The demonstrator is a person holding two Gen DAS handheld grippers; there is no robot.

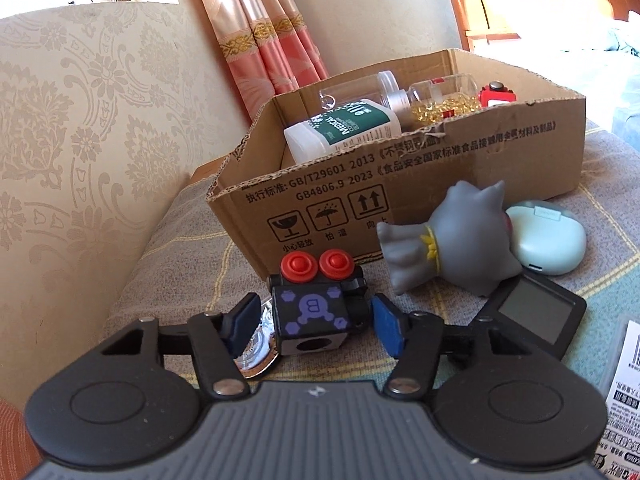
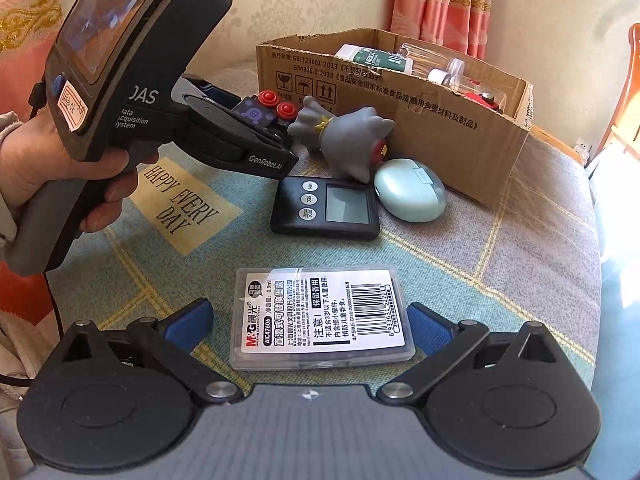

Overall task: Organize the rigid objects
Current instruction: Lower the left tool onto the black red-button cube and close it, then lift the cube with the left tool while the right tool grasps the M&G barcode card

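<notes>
Straddling a black cube toy (image 1: 310, 312) with two red buttons on top, the left gripper (image 1: 314, 326) has blue pads close beside its sides, contact unclear. The toy stands upright just before the cardboard box (image 1: 400, 184). The right gripper (image 2: 312, 330) hangs open around a flat plastic case (image 2: 320, 316), its long axis crosswise.
</notes>
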